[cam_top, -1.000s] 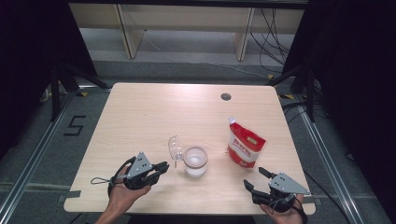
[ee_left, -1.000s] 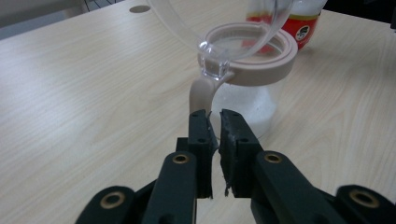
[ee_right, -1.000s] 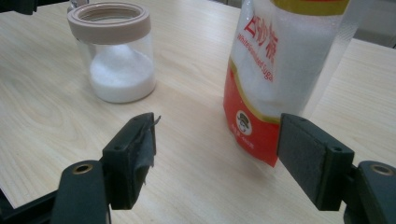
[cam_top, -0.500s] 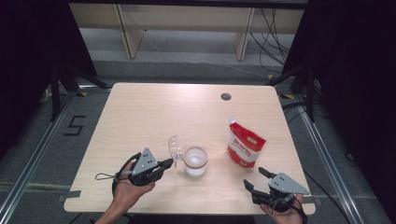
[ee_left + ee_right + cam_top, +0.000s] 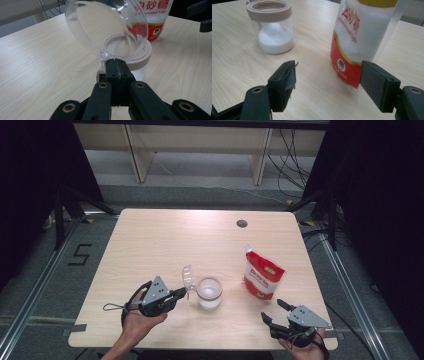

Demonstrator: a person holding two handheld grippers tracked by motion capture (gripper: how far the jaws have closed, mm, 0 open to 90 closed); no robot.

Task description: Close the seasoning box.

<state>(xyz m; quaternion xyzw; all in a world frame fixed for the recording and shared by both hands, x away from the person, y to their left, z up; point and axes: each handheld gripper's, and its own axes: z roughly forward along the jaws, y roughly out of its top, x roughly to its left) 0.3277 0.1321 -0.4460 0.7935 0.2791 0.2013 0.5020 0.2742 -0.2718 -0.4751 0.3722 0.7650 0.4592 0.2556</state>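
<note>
A glass jar (image 5: 209,292) with a beige rim, partly filled with white sugar, stands near the table's front middle. Its clear round lid (image 5: 188,278) is tipped up on the jar's left side. My left gripper (image 5: 183,292) is shut on the lid's lower edge. In the left gripper view the black jaws pinch the lid (image 5: 107,27) just above the jar rim (image 5: 140,58). A red-and-white sugar bag (image 5: 262,279) stands upright to the jar's right. My right gripper (image 5: 274,311) rests open near the front right edge, facing the bag (image 5: 359,37) and the jar (image 5: 272,27), with nothing between its pads.
A small round hole (image 5: 242,223) sits in the wooden table (image 5: 165,240) at the far right. Wooden shelf legs and cables lie beyond the far edge. The right gripper's jaws (image 5: 205,15) appear at the upper right of the left gripper view.
My left hand has shifted a little right toward the jar, bringing its jaws onto the lid's edge. The right hand, jar and bag have stayed put.
</note>
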